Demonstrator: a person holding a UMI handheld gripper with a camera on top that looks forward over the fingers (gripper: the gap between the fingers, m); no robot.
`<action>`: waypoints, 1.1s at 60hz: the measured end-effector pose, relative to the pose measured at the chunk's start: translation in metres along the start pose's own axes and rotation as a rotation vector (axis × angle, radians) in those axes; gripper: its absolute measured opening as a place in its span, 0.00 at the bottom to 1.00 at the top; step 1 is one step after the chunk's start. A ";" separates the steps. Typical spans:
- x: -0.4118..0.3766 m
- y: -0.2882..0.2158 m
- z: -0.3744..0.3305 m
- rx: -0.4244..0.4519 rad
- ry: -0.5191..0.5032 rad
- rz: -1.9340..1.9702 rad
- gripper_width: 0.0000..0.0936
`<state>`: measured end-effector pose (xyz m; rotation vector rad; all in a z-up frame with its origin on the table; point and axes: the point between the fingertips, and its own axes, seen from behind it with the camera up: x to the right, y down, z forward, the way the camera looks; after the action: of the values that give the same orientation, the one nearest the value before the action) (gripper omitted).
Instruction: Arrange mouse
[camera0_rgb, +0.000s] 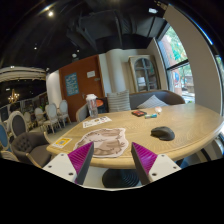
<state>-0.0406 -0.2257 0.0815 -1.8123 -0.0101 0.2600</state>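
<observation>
A dark mouse (162, 132) lies on the round beige table (190, 125), ahead of my fingers and to the right. A patterned mat (108, 142) lies on the table just beyond my fingers, toward the left one. My gripper (113, 157) is open and empty, held above the table's near edge. Its magenta pads (80, 159) stand wide apart with nothing between them.
A yellow book (60, 143) lies at the table's left edge. Papers (97, 122) and small items (144, 114) lie at the far side. A dark round stool (120, 178) stands below the fingers. Chairs (52, 115) stand to the left; a window (178, 50) at right.
</observation>
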 end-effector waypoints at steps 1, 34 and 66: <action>0.000 0.000 0.000 -0.002 0.000 0.002 0.82; 0.209 0.008 0.062 -0.135 0.330 -0.120 0.81; 0.294 -0.001 0.166 -0.330 0.382 -0.099 0.70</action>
<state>0.2159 -0.0243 -0.0066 -2.1576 0.1330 -0.1719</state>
